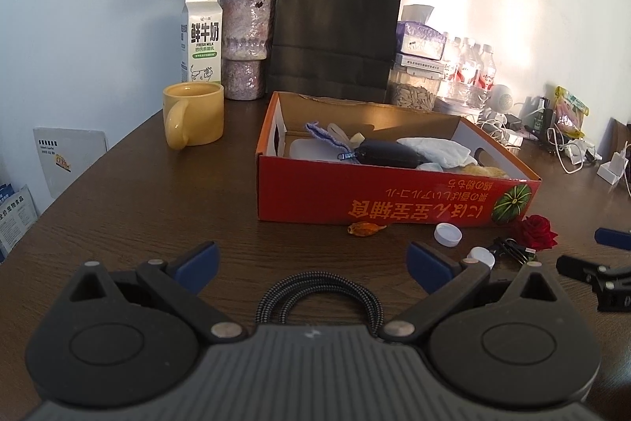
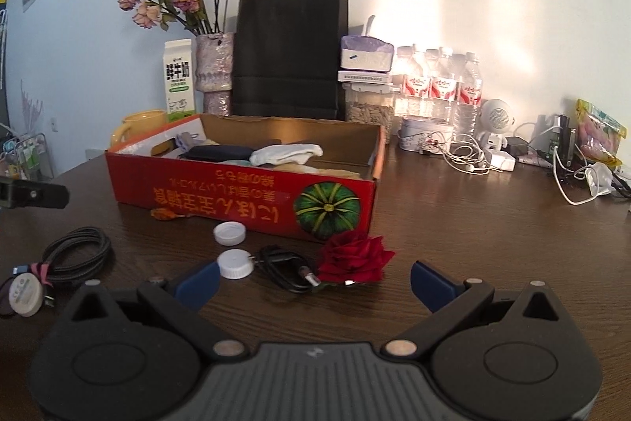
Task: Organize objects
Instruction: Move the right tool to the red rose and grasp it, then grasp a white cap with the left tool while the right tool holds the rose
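Blue pads, right gripper (image 2: 314, 281): jaws spread wide, nothing between them, hovering low over the dark wooden table (image 2: 453, 231).
Just ahead of right gripper: red rose (image 2: 353, 257) lying loose on the wood, touching a small black cable (image 2: 282, 269); a white cap (image 2: 235, 264) sits beside the left pad.
Further ahead: second white cap (image 2: 230, 234) and an orange dried scrap (image 2: 167, 214), both close against the front wall of the red box (image 2: 236, 202).
Off to its left: coiled braided cable (image 2: 77, 255) with a round white disc (image 2: 24, 292), possibly a charger puck, too blurred to be sure.
Left gripper (image 1: 313, 263): also wide and empty, with the braided coil directly under its nose.
Ahead of left gripper: the red box, already holding a dark pouch (image 1: 388, 153), white cloth (image 1: 437, 146) and a purple fuzzy piece (image 1: 329, 137).
Done so far: by my reading, several soft items are already boxed.
Left to do: rose, both caps, both cables and the scrap remain outside, so the sorting looks roughly midway.
Beyond the box: yellow mug (image 1: 193, 115), milk carton (image 1: 201, 40) and black paper bag (image 1: 337, 28) stand against the wall.
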`<state>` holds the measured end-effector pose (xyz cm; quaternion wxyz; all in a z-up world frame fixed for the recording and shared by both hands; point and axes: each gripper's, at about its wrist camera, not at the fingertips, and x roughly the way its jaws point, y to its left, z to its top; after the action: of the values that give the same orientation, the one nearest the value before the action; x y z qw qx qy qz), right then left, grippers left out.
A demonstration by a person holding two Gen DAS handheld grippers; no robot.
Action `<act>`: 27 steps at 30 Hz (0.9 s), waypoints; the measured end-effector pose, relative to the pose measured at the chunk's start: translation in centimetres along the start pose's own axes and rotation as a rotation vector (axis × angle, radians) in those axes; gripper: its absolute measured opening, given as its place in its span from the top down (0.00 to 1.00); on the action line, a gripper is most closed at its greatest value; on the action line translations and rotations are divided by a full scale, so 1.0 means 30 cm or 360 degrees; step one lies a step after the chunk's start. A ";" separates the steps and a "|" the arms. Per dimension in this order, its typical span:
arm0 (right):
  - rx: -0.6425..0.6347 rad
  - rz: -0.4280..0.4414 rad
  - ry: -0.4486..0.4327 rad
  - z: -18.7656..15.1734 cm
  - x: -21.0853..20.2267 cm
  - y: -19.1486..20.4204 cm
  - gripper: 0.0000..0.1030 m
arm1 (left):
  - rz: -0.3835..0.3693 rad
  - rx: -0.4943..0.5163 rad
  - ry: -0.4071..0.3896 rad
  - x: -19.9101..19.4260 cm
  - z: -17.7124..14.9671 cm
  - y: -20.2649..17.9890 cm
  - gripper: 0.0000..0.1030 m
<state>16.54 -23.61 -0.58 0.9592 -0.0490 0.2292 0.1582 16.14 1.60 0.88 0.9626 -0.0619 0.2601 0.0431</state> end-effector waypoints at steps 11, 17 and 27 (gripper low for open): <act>0.0069 0.0016 0.0156 0.050 0.214 -0.133 0.17 | -0.0002 0.0034 0.0027 0.024 0.001 -0.059 0.00; 0.0140 0.0090 0.0200 0.044 0.279 -0.148 0.46 | -0.0002 0.0062 0.0048 0.051 0.002 -0.097 0.00; 0.0175 0.0114 0.0149 0.041 0.253 -0.155 0.58 | -0.0065 0.0105 0.0078 0.111 0.007 -0.191 0.00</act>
<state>24.98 -25.68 -2.84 0.9424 0.0047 0.2837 0.1770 19.77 -3.88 -0.07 0.9582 -0.0365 0.2836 0.0135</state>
